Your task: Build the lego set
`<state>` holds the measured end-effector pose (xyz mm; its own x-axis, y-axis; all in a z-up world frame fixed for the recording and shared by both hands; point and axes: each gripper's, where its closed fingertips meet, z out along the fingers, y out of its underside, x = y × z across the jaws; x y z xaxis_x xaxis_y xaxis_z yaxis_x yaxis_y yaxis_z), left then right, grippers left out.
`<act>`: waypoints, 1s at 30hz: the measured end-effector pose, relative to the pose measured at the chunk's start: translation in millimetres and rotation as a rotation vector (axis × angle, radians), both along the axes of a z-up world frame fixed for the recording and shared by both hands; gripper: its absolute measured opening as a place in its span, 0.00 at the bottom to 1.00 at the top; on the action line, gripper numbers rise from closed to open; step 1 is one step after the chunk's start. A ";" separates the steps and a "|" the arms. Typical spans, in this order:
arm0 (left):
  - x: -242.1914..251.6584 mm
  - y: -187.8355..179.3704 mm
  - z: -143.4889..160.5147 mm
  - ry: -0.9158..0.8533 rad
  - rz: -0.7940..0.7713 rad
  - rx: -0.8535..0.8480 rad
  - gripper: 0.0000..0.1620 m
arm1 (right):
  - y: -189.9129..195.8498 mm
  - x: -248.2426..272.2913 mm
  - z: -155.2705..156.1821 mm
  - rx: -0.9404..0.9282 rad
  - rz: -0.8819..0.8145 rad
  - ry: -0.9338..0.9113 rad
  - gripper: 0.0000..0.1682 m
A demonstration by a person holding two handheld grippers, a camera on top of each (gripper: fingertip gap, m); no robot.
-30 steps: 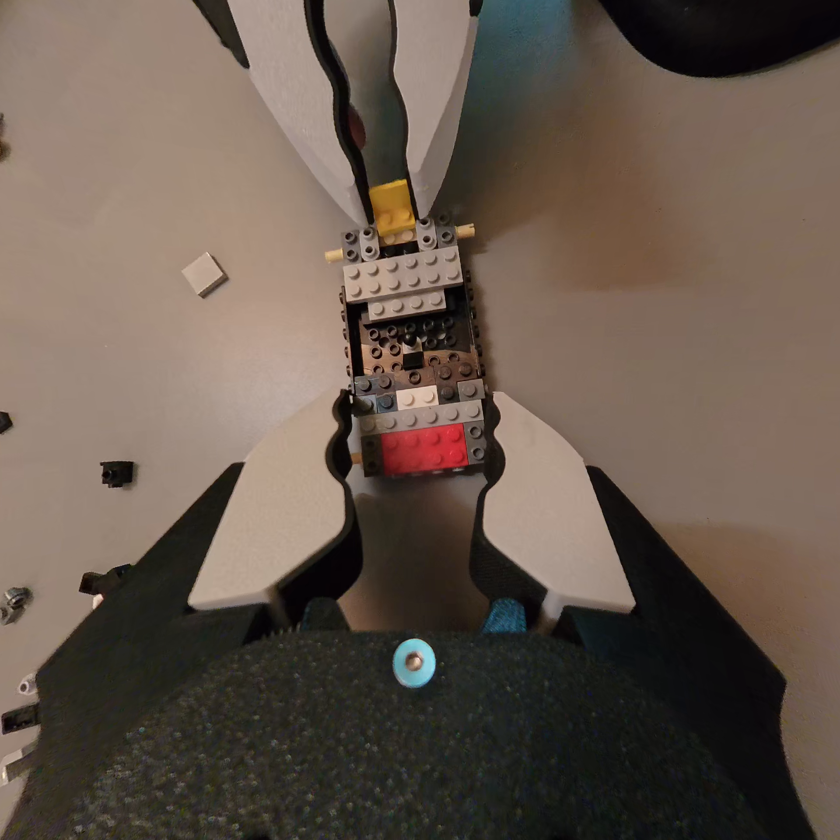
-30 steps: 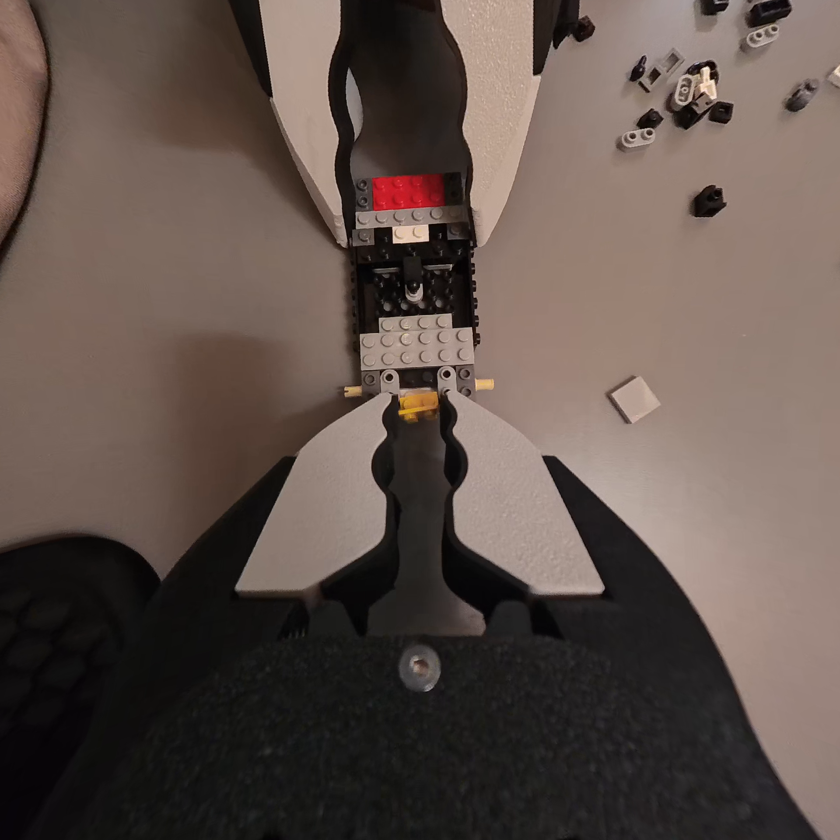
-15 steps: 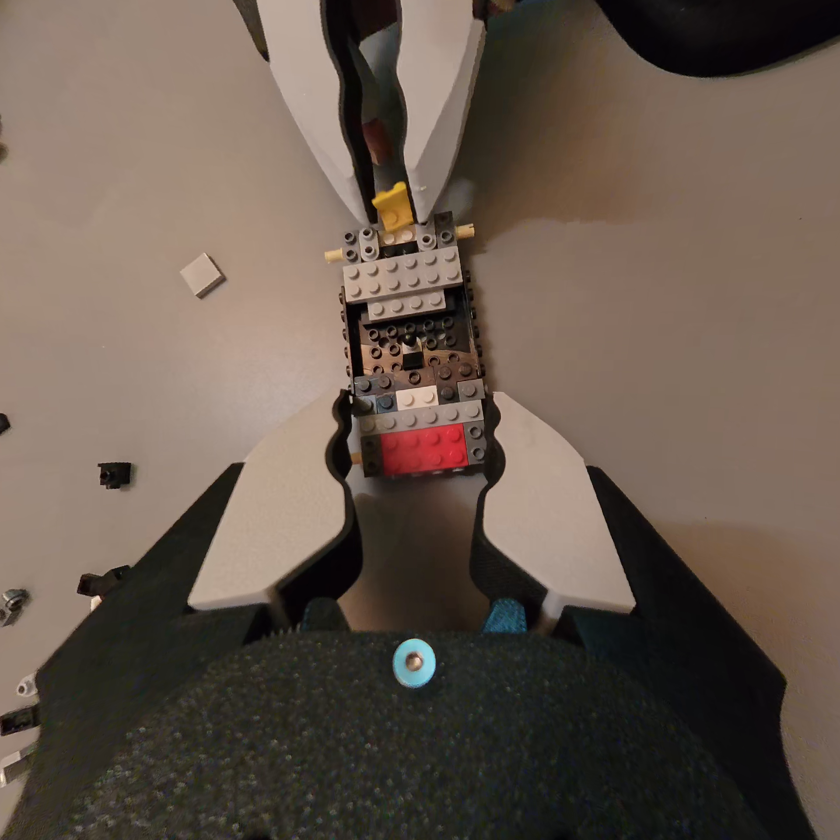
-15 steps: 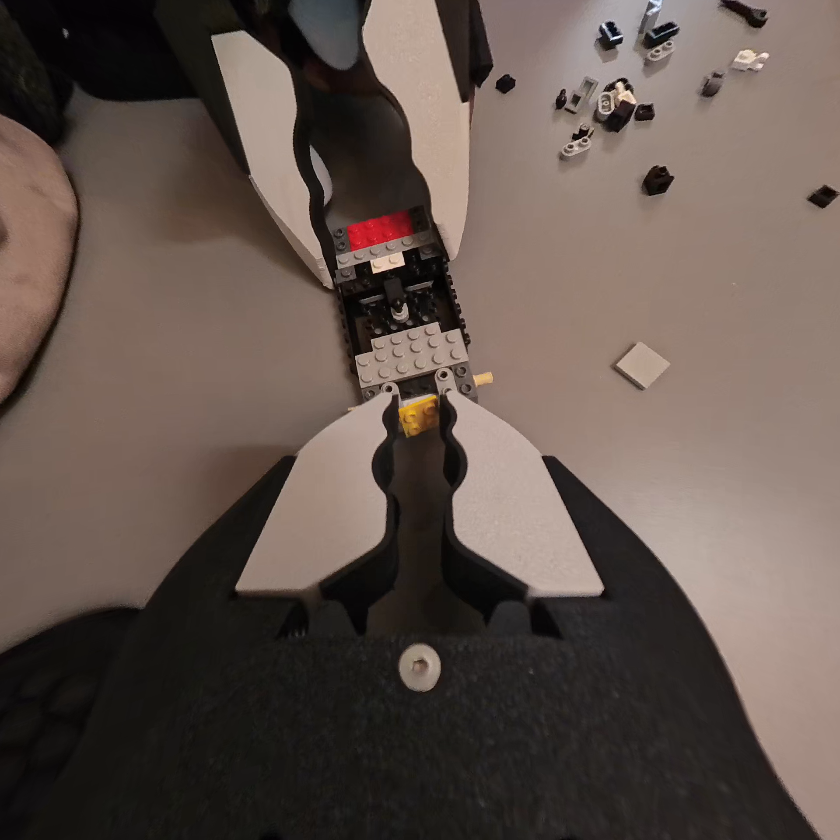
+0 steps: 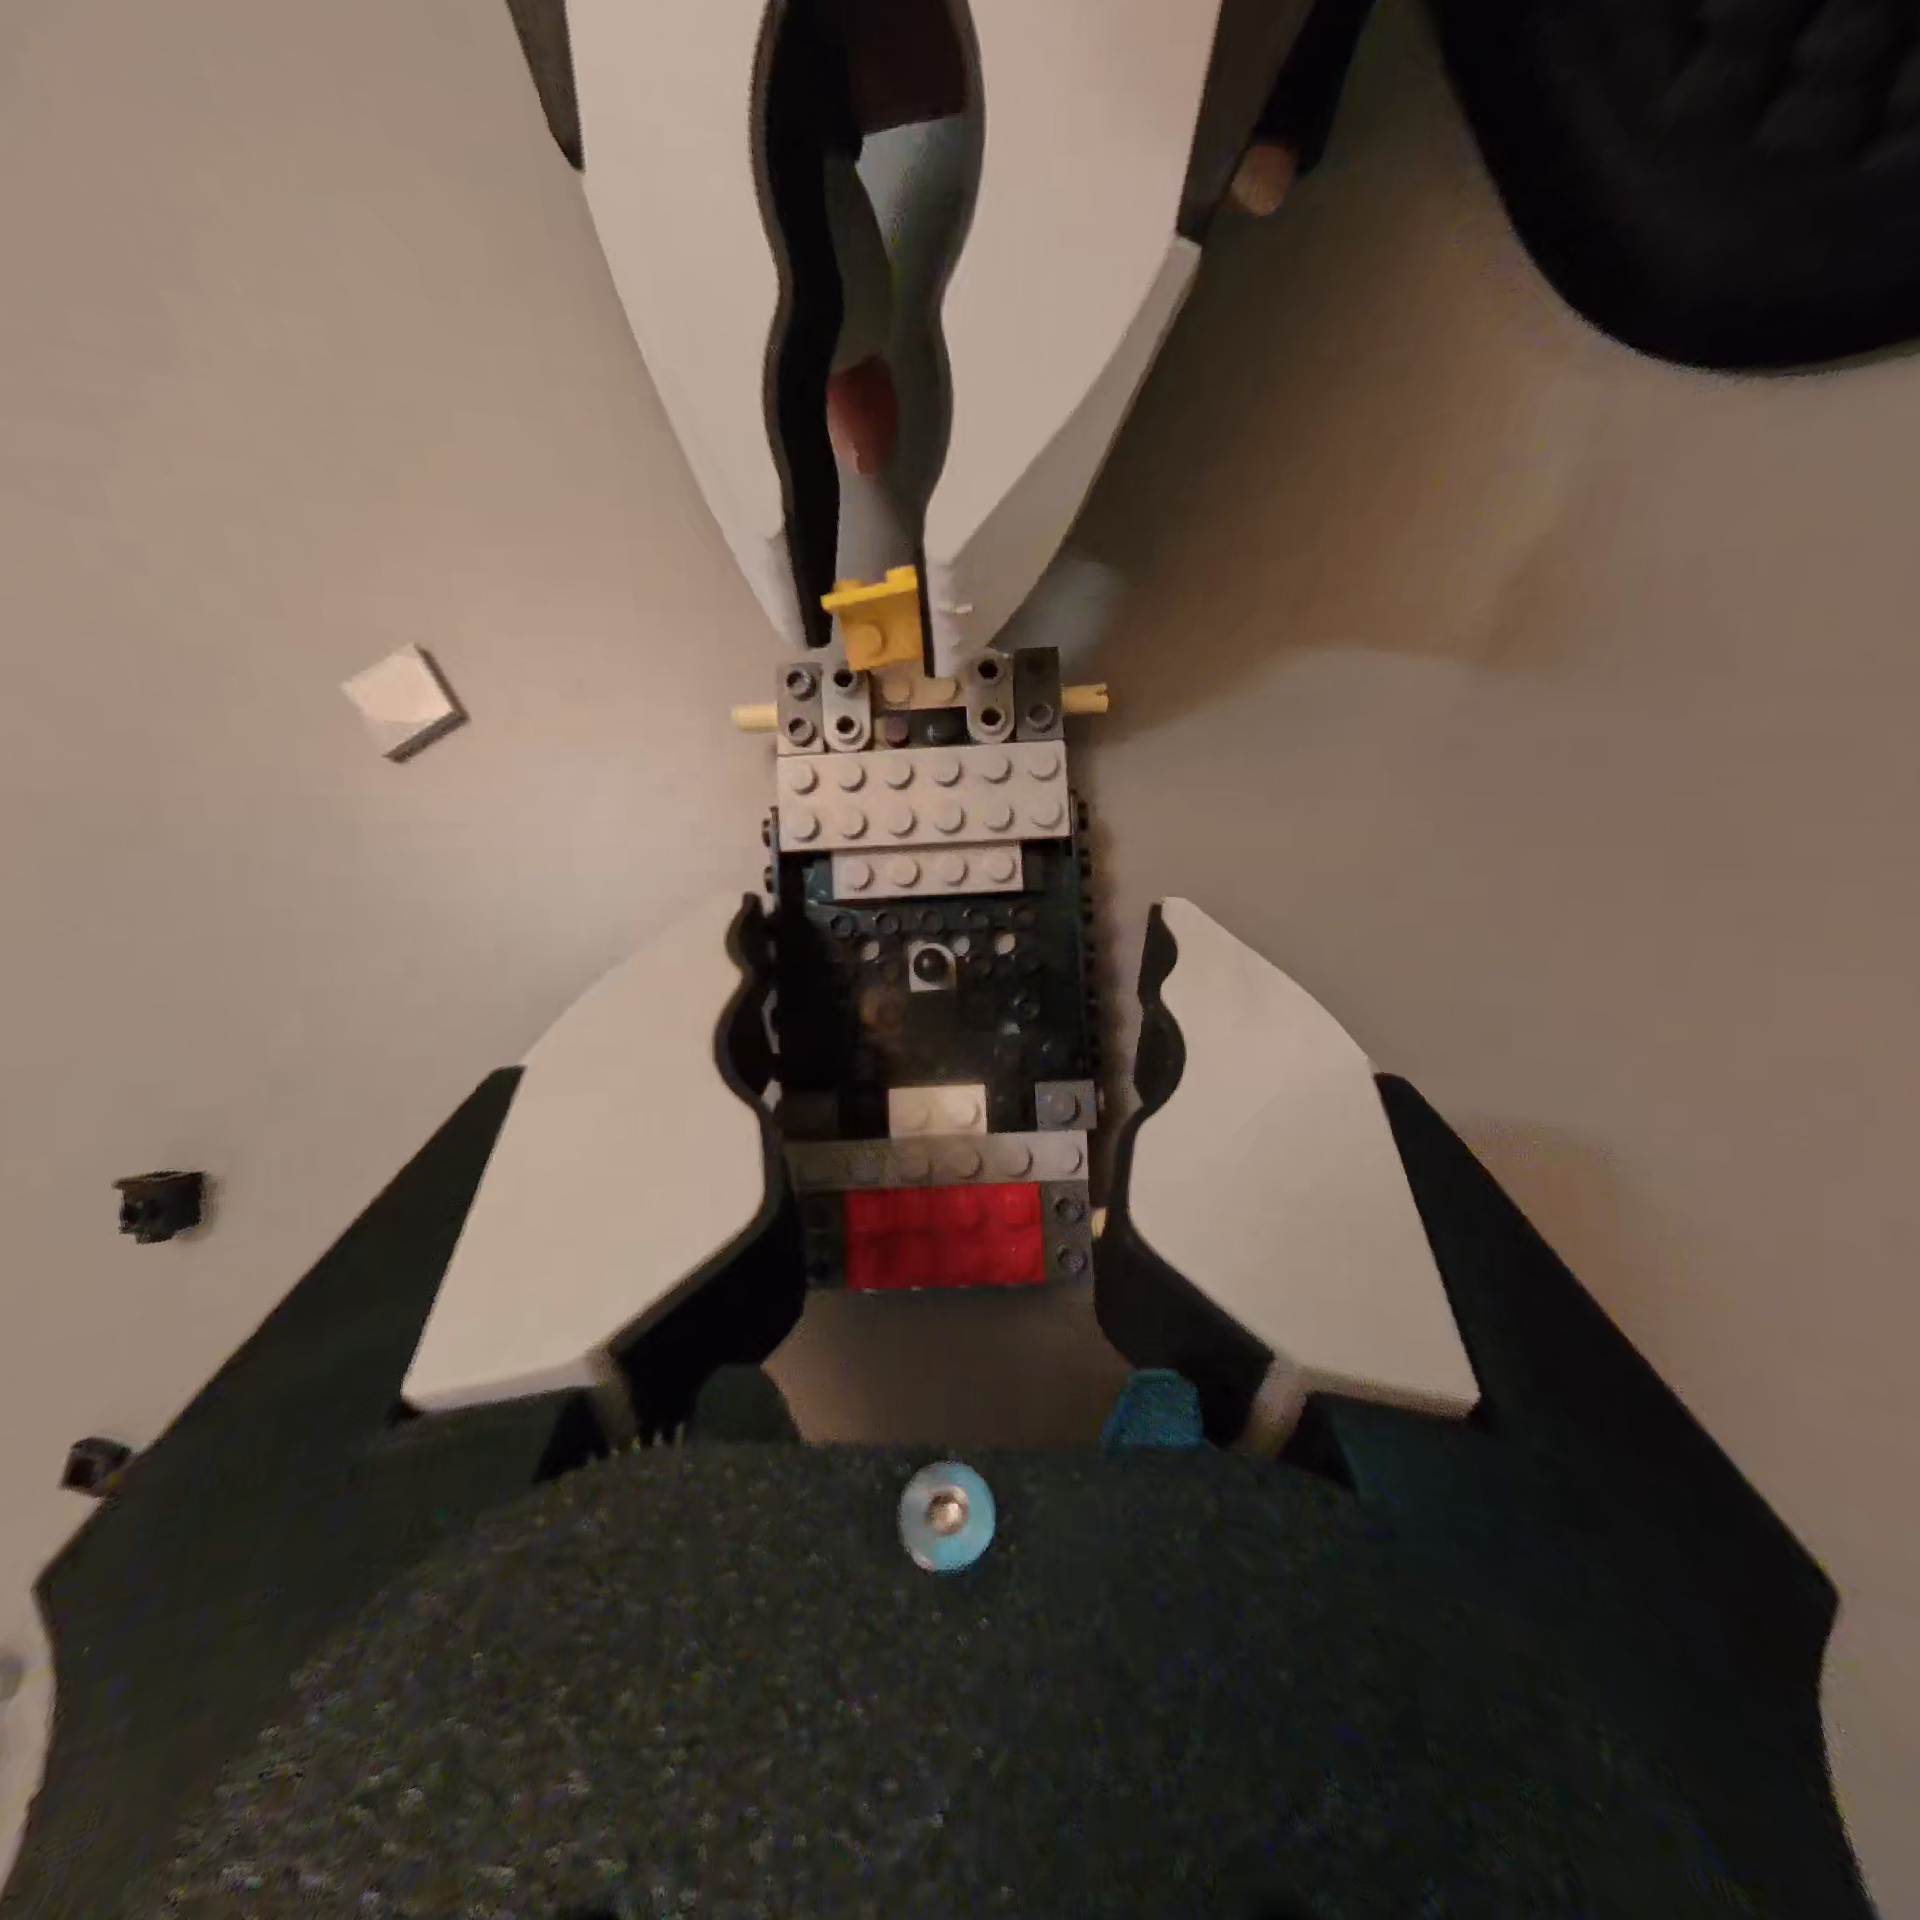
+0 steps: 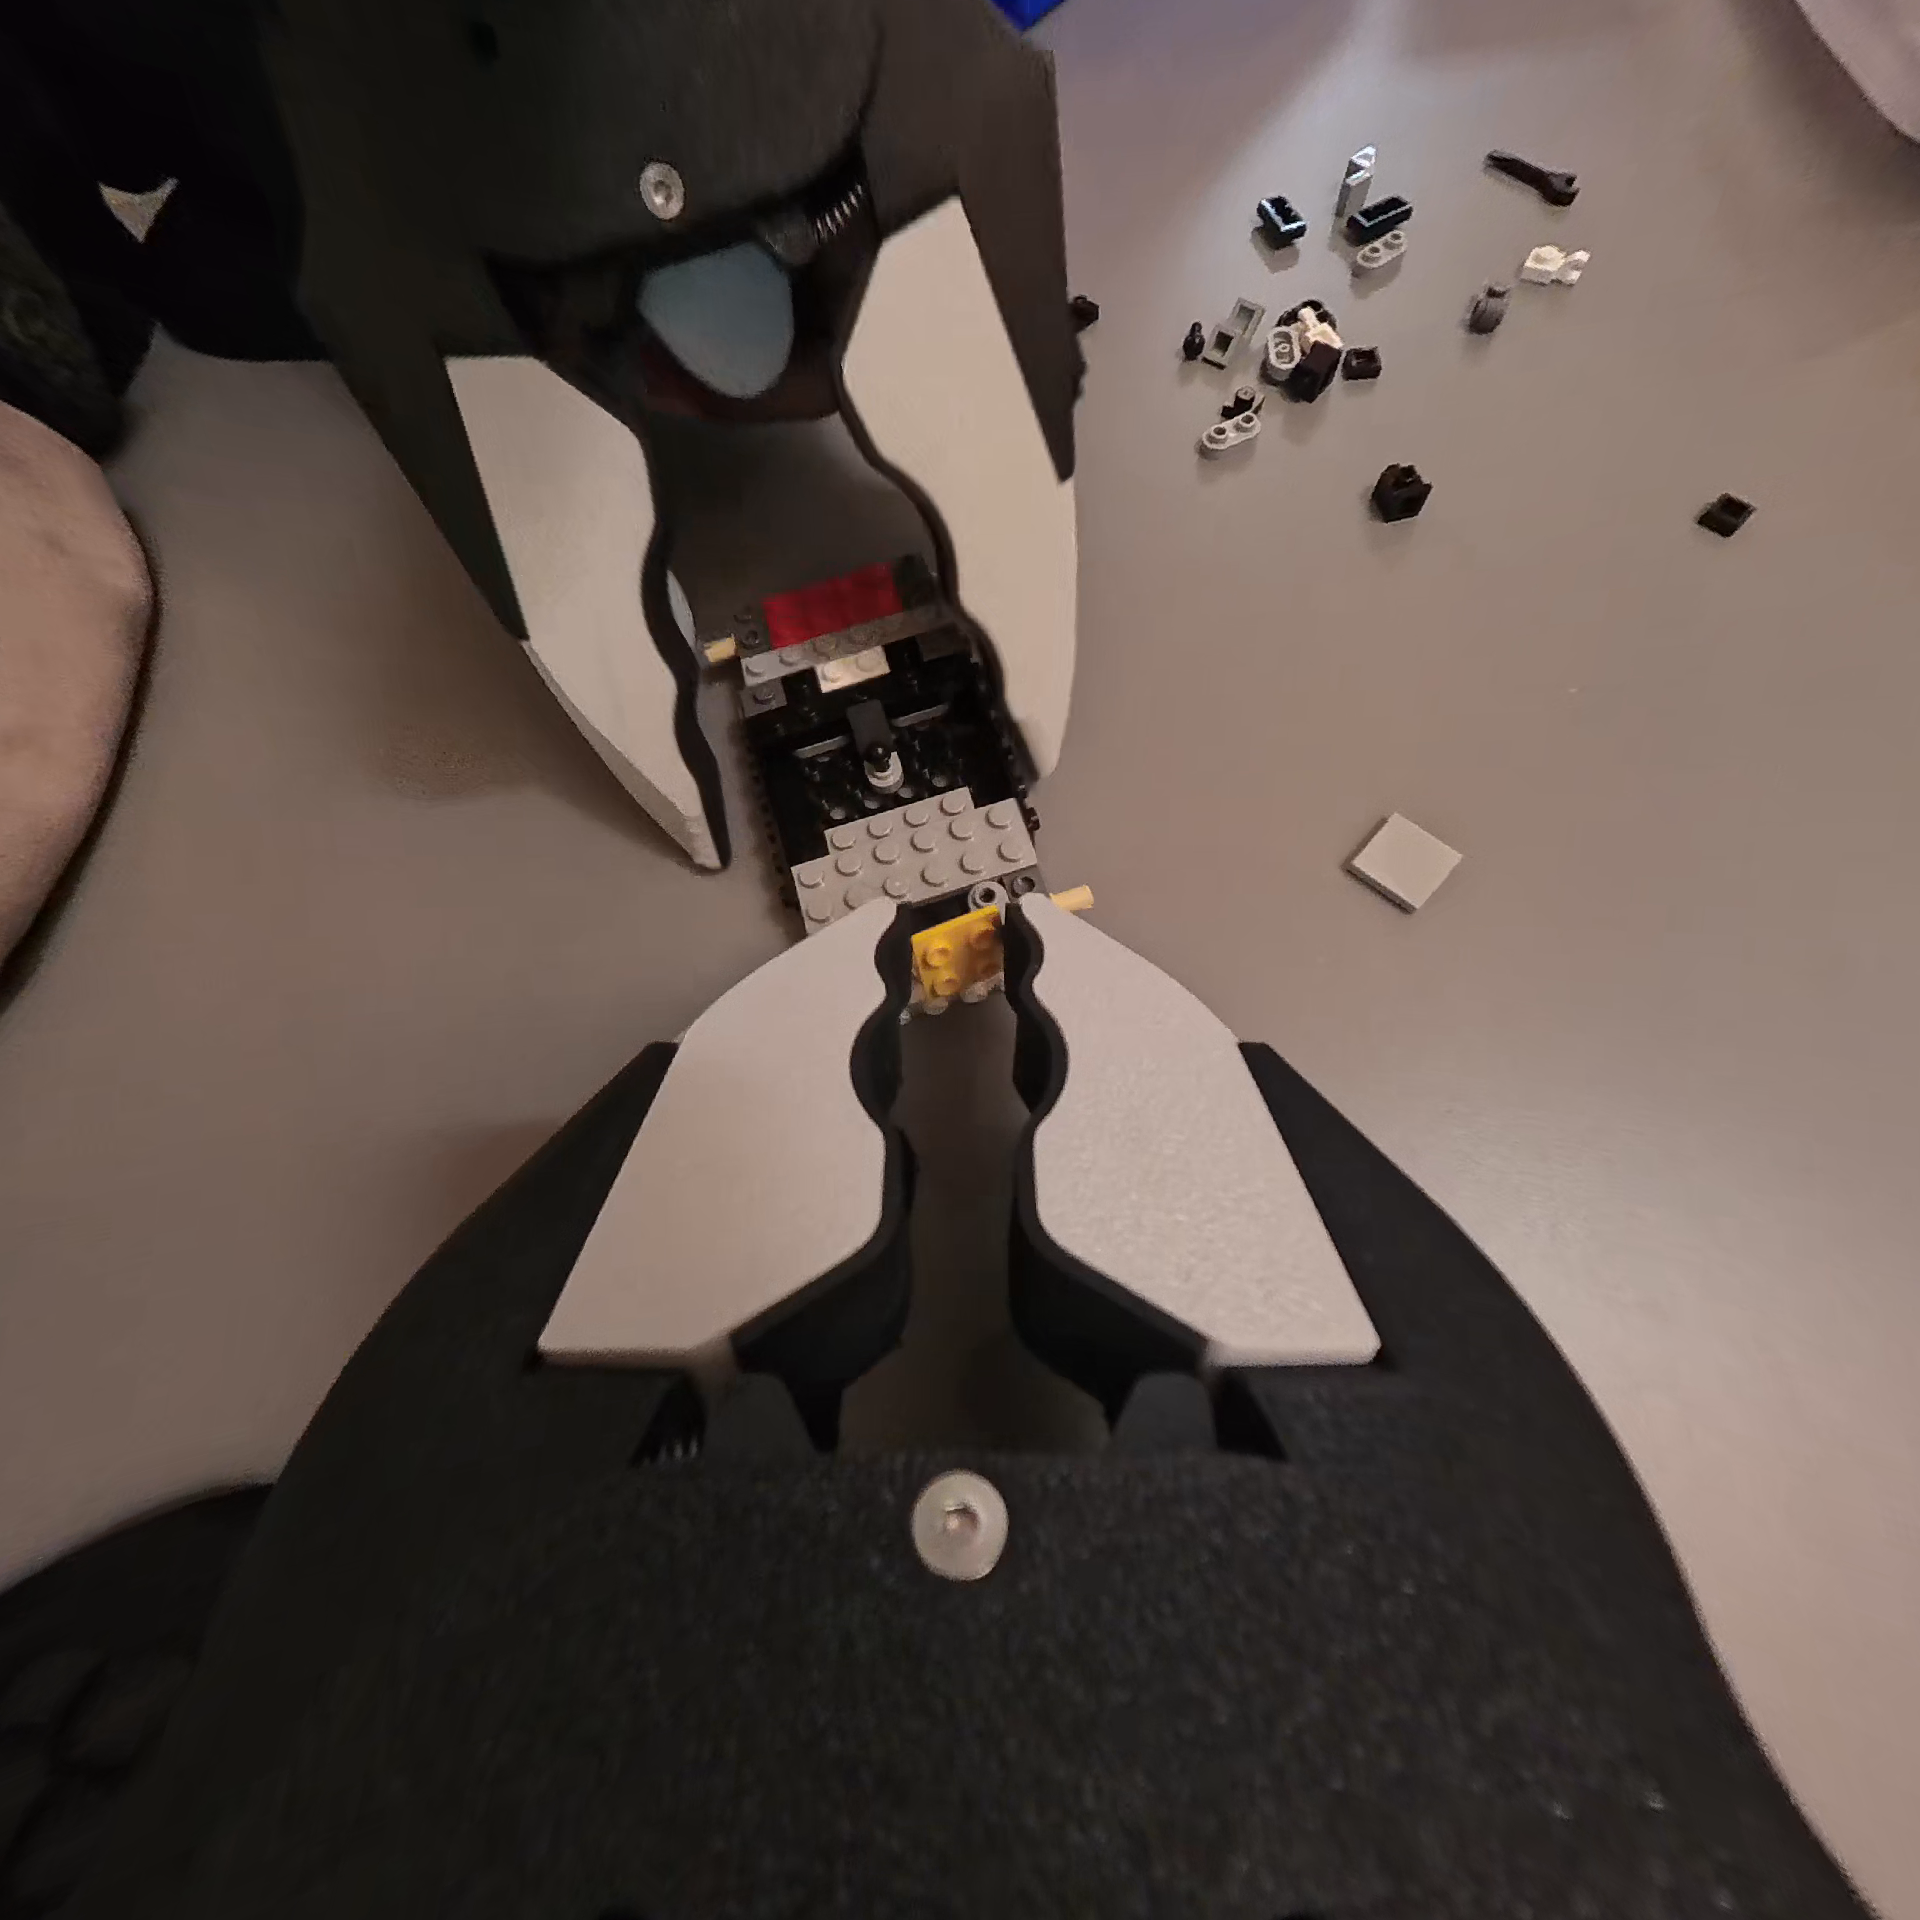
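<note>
The right gripper (image 6: 951, 961) pinches a yellow plate (image 6: 956, 954), tilted, just at the model's (image 5: 930, 987) far end. The left gripper (image 5: 940, 1049) stands open around its red end, one finger touching, so pressing may shove the model or seat the plate crooked. Loose bricks (image 6: 1299, 343) and a grey tile (image 5: 403, 698) lie well apart on the table (image 5: 1455, 883).

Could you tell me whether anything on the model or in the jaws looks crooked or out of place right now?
Yes: the yellow plate clamped in the right gripper sits tilted, not square to the lego model, and hangs at the model's front end rather than seated on its studs. The left gripper straddles the model.
</note>
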<state>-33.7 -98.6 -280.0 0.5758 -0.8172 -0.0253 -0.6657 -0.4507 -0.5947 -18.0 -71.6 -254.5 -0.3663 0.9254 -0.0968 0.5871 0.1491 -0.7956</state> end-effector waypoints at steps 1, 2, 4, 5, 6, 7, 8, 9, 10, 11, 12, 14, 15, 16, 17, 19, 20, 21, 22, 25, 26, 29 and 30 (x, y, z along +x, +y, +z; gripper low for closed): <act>1.4 0.4 -0.6 0.000 0.000 -0.012 0.40 | -0.1 0.1 0.1 0.001 -0.005 0.005 0.09; 2.2 0.8 -0.2 0.002 -0.004 -0.008 0.36 | -0.5 0.5 0.2 0.003 -0.008 0.009 0.09; 3.3 1.2 0.5 0.004 -0.010 0.011 0.36 | -1.4 1.5 1.3 0.002 -0.015 0.018 0.09; 3.5 1.8 0.8 0.000 -0.004 0.023 0.36 | -2.1 2.0 2.4 -0.005 -0.019 0.022 0.09; 3.4 2.3 1.3 -0.006 0.008 0.032 0.36 | -3.2 2.3 4.0 -0.013 -0.022 0.027 0.10; 3.2 3.2 2.9 -0.018 0.020 0.049 0.36 | -4.4 2.4 6.4 -0.017 -0.026 0.037 0.09; 3.2 4.3 5.2 -0.035 0.031 0.074 0.36 | -4.8 2.5 9.2 -0.016 -0.035 0.048 0.09; 2.6 5.4 7.4 -0.051 0.045 0.099 0.36 | -4.8 2.6 12.1 -0.014 -0.046 0.057 0.09; 2.5 5.9 9.5 -0.067 0.052 0.122 0.36 | -5.0 2.7 15.8 -0.012 -0.057 0.072 0.09; 3.0 6.2 12.6 -0.085 0.055 0.147 0.36 | -5.5 2.3 20.6 -0.010 -0.069 0.091 0.09; 3.6 7.4 17.1 -0.105 0.063 0.178 0.36 | -6.1 2.0 25.0 -0.008 -0.079 0.104 0.09; 5.4 8.7 28.0 -0.154 0.074 0.224 0.36 | -6.1 1.1 31.5 0.023 -0.095 0.121 0.09; 6.7 9.1 33.1 -0.177 0.075 0.242 0.36 | -6.3 0.6 34.8 0.038 -0.099 0.129 0.09; 7.9 9.0 37.0 -0.194 0.070 0.257 0.36 | -6.6 0.4 38.8 0.049 -0.100 0.136 0.09; 8.8 9.2 40.2 -0.210 0.067 0.273 0.36 | -6.8 0.6 42.8 0.058 -0.097 0.138 0.09; 9.9 9.4 46.4 -0.246 0.066 0.296 0.36 | -7.1 1.9 48.9 0.088 -0.079 0.125 0.09; 10.2 9.3 48.9 -0.267 0.068 0.299 0.36 | -6.9 2.4 51.1 0.109 -0.069 0.115 0.09; 10.1 9.3 51.1 -0.284 0.071 0.301 0.36 | -7.2 2.4 54.0 0.123 -0.060 0.109 0.09; 10.0 9.4 53.8 -0.303 0.074 0.307 0.36 | -8.1 1.8 57.4 0.127 -0.054 0.106 0.10; 9.4 10.4 63.4 -0.361 0.089 0.337 0.36 | -9.1 -1.5 67.4 0.146 -0.049 0.115 0.10; 8.8 10.9 66.3 -0.376 0.094 0.349 0.36 | -9.0 -2.6 70.7 0.157 -0.049 0.120 0.11; 7.4 11.3 74.2 -0.409 0.102 0.370 0.36 | -9.0 -5.2 80.7 0.179 -0.048 0.135 0.11; 7.1 11.1 75.9 -0.417 0.102 0.371 0.36 | -8.5 -5.8 83.2 0.189 -0.049 0.140 0.11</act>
